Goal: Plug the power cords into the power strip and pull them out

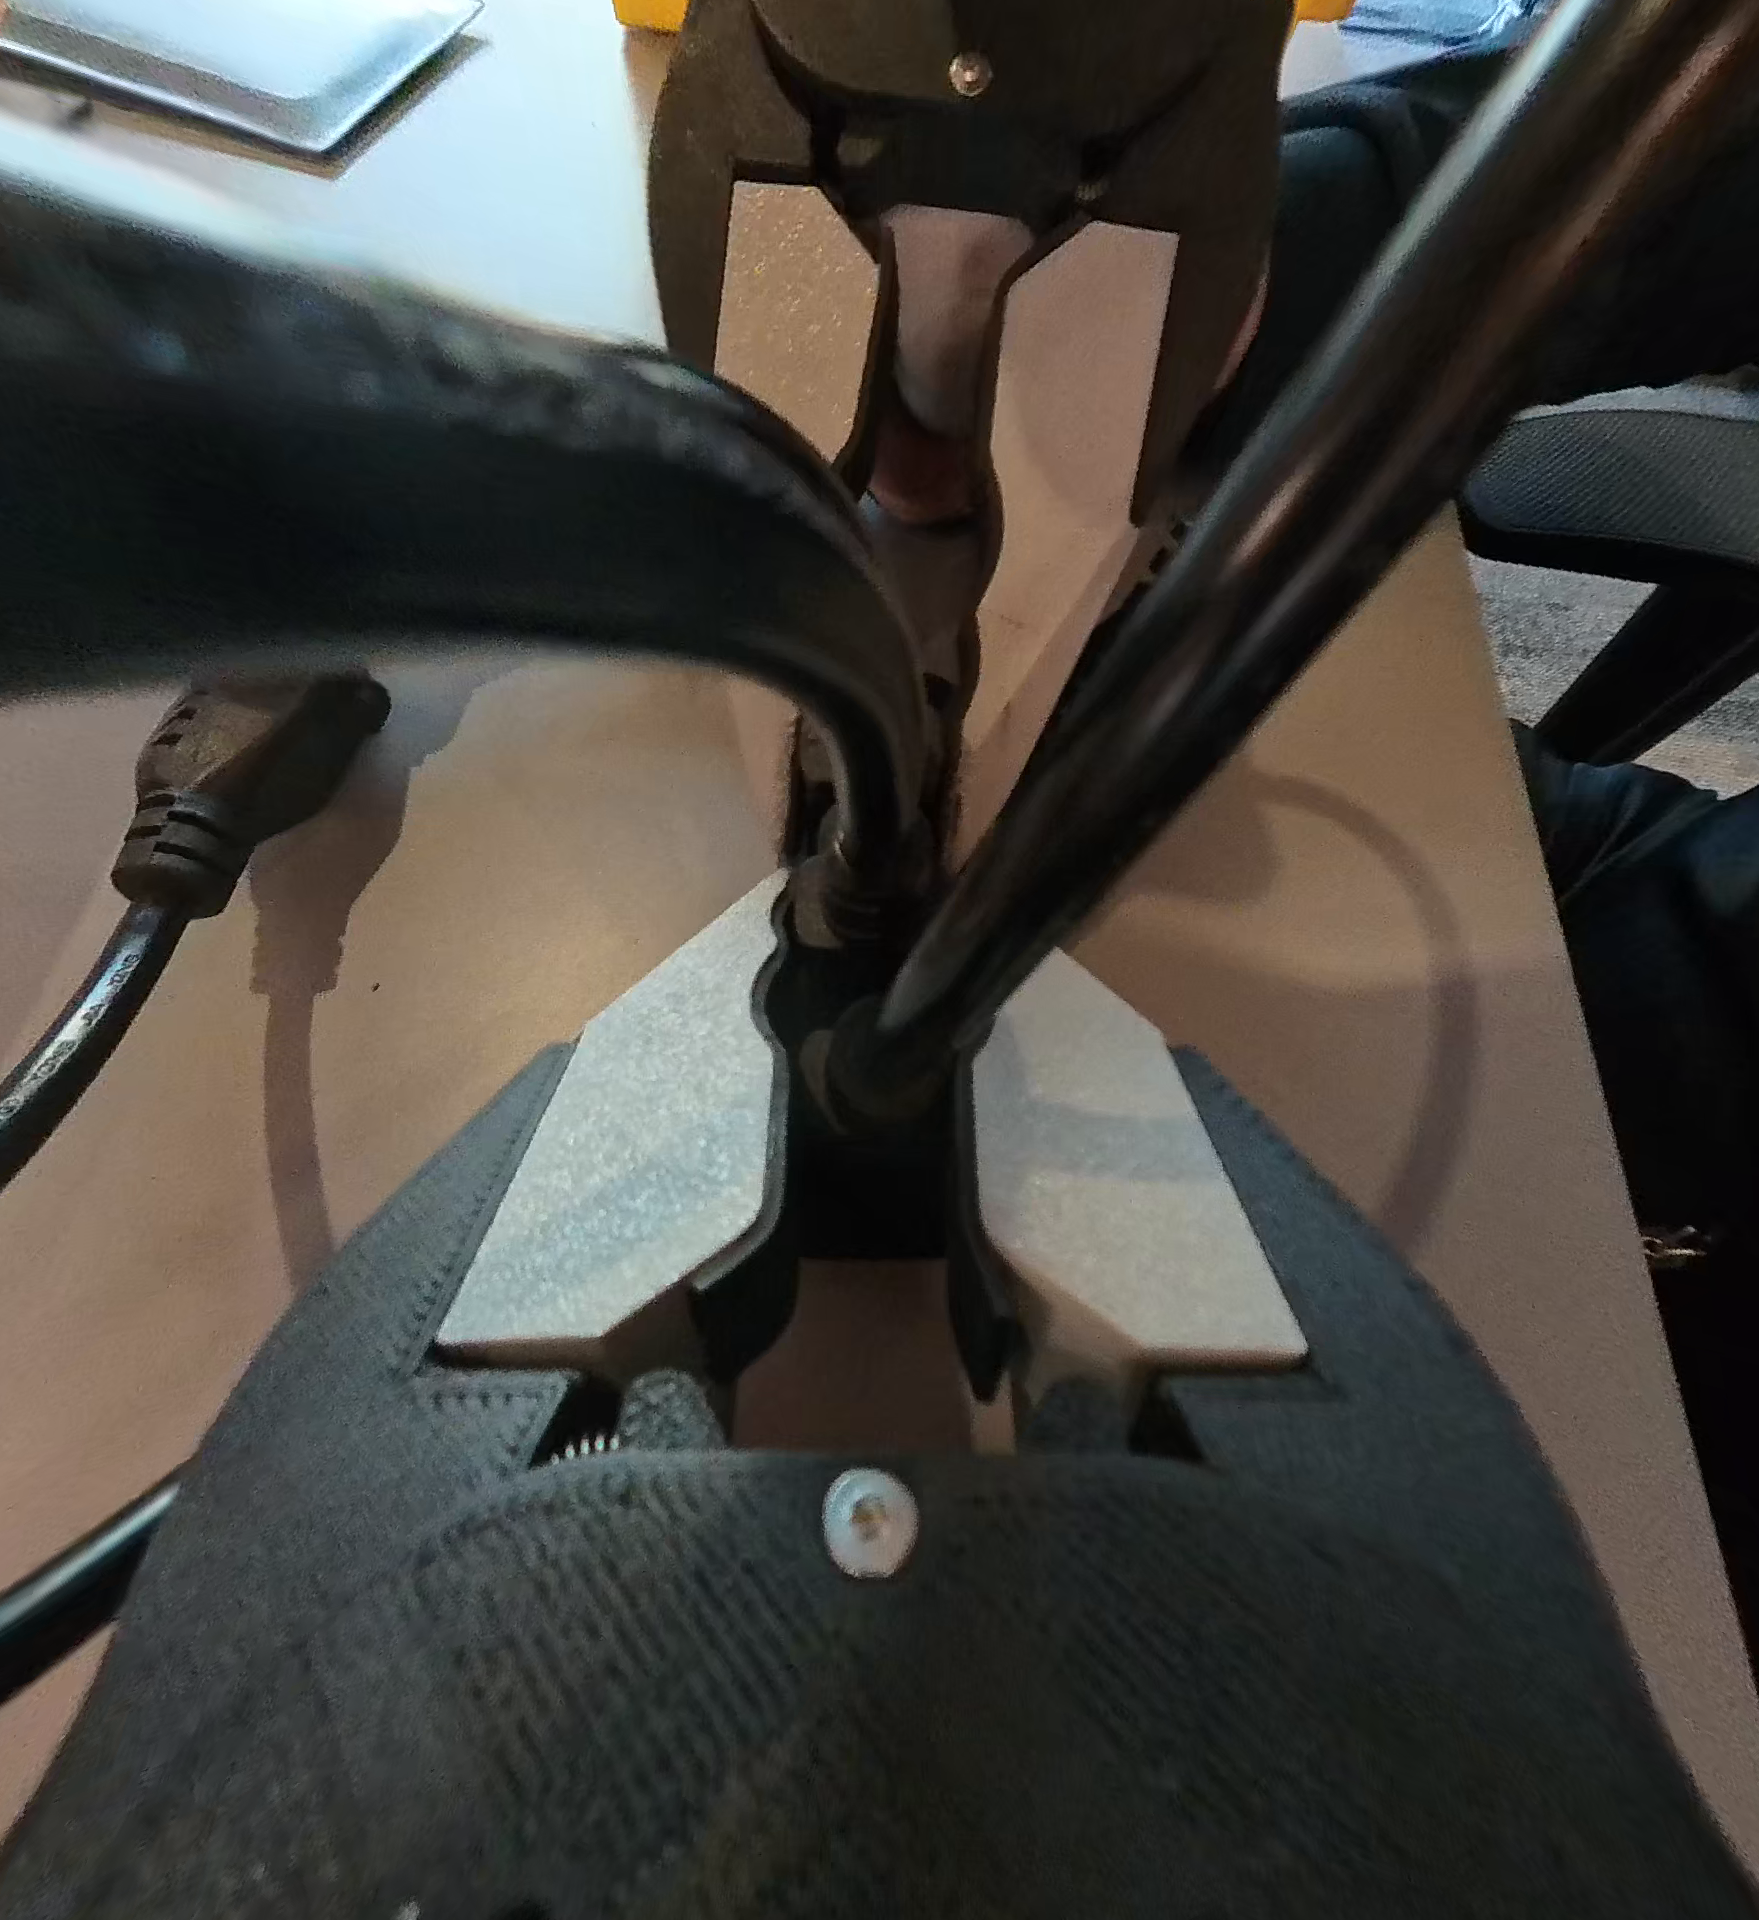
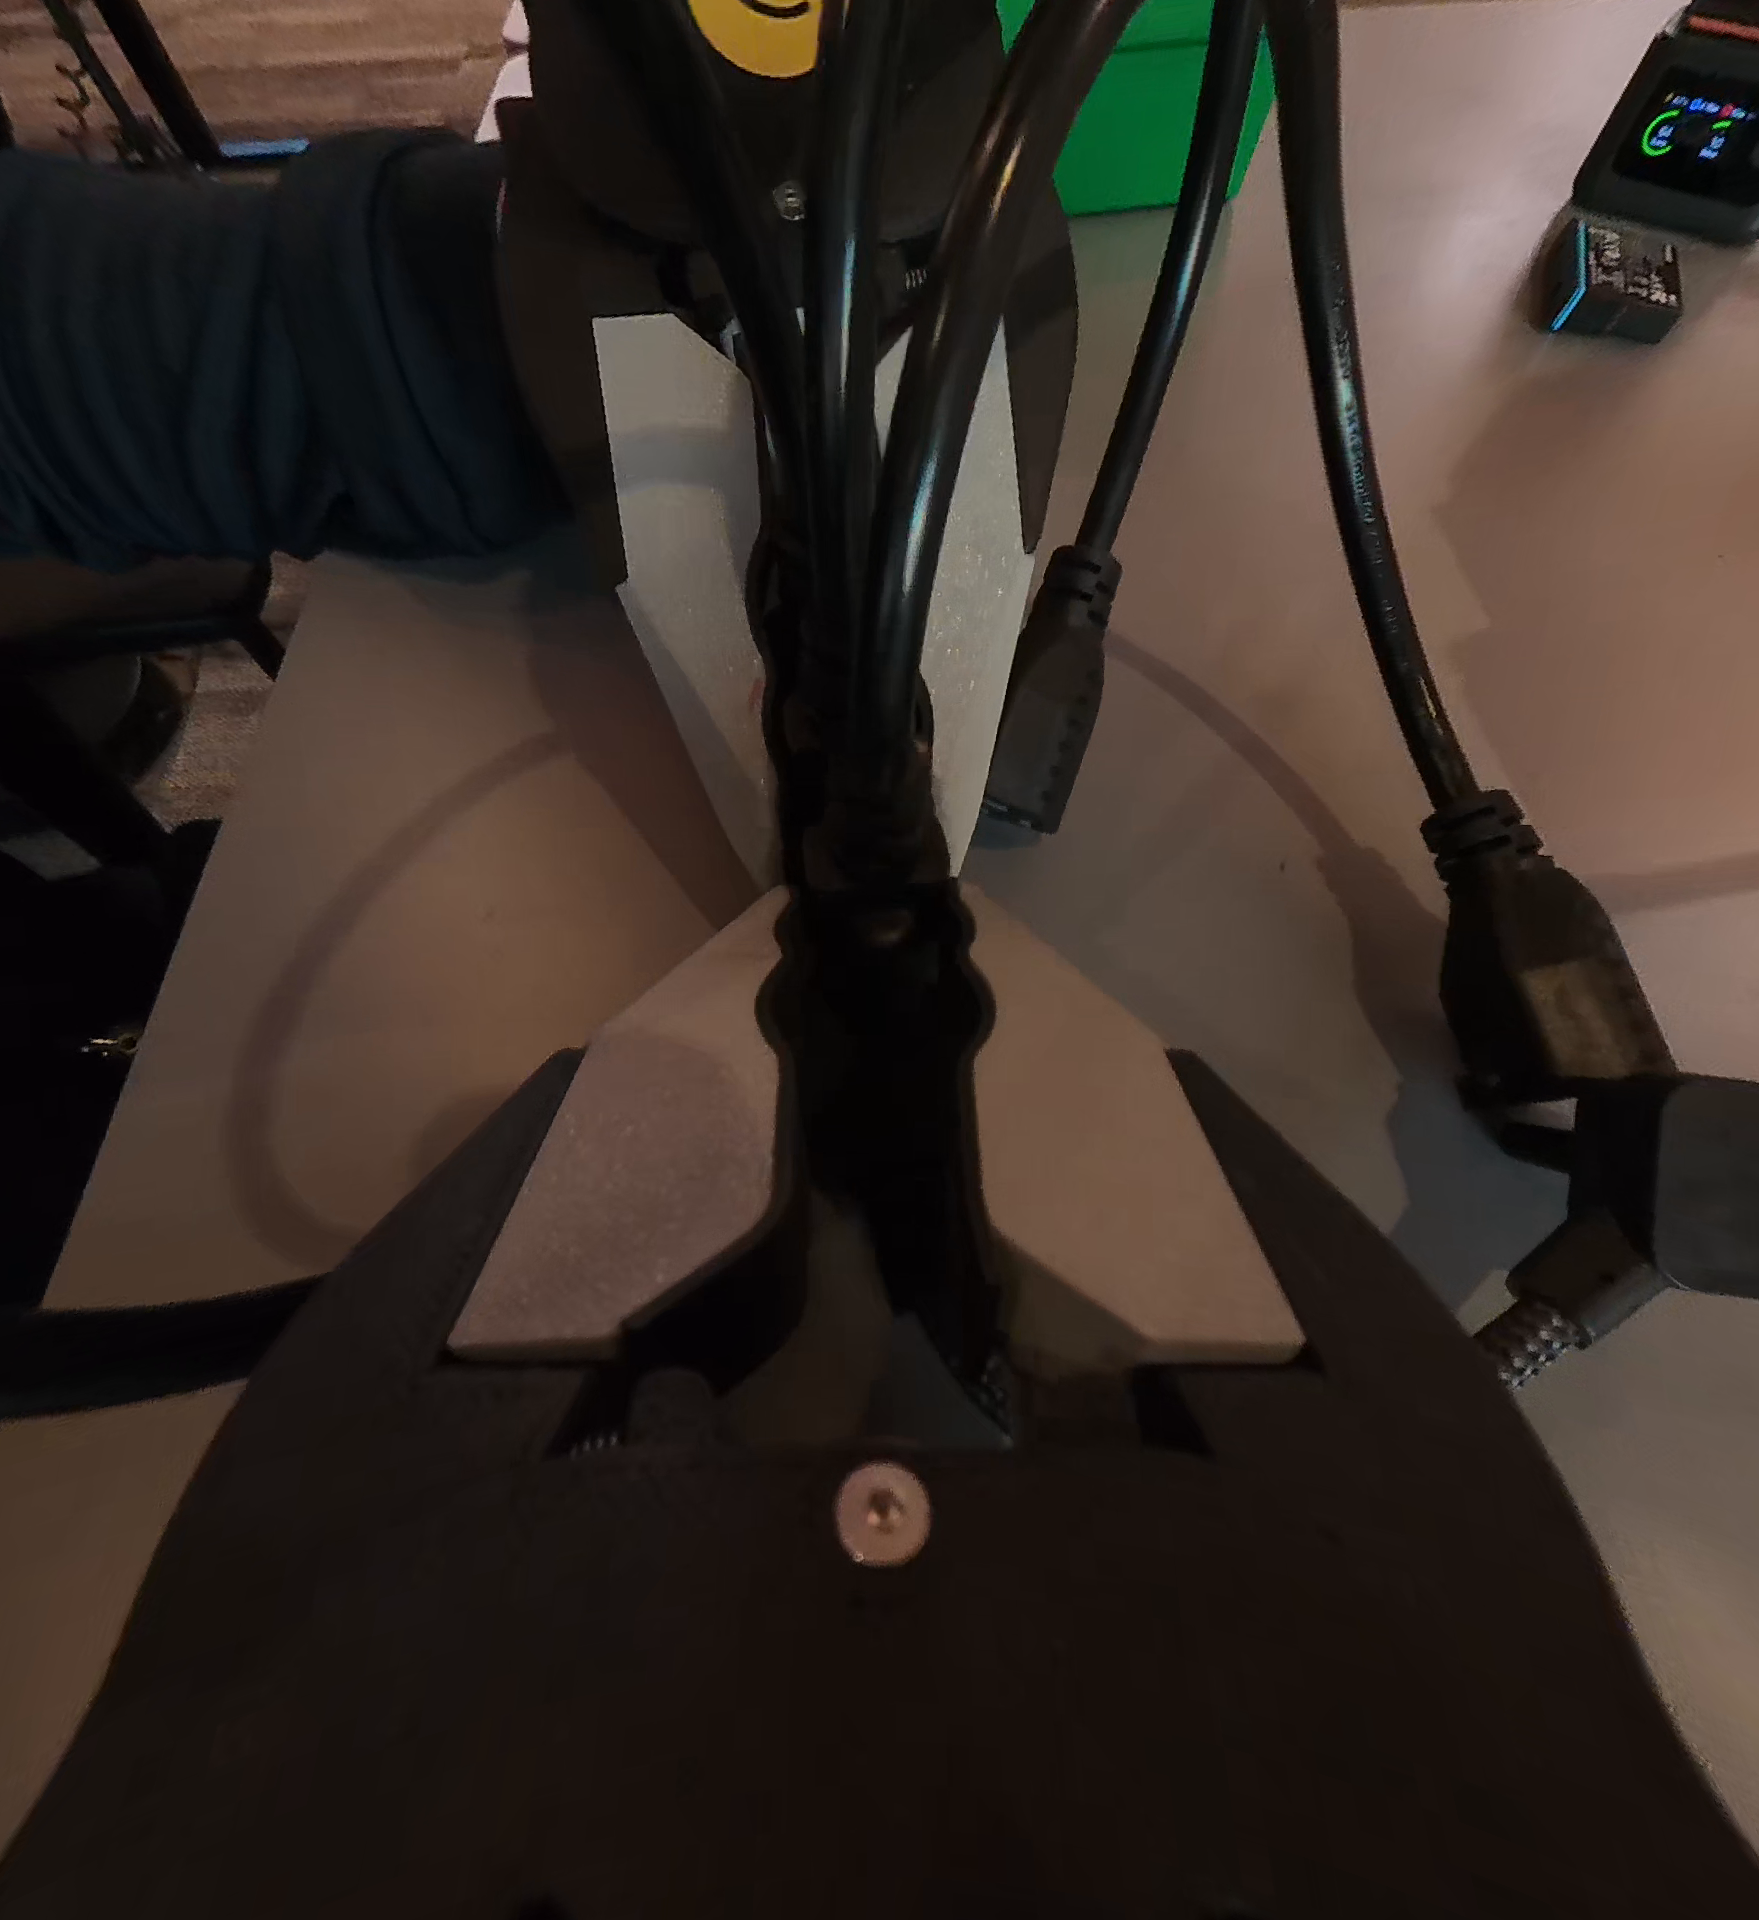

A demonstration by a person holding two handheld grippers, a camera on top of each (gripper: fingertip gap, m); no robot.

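Observation:
My left gripper is shut on a black plug. Its glossy cord rises up to the right. A second cord arches in from the left to a strain relief just past my fingertips. My right gripper faces the left one tip to tip and is shut on a black body. It is too dark to tell whether this is a plug or the power strip. Several black cords rise from where the two grippers meet. The right gripper also shows in the left wrist view.
Loose cord connectors lie on the pale table: one on the left, two on the right. There is also a black adapter, a green box and a small device with a lit screen. A chair stands past the table edge. Only a small space, under 4 cm, lies between the two pairs of fingers.

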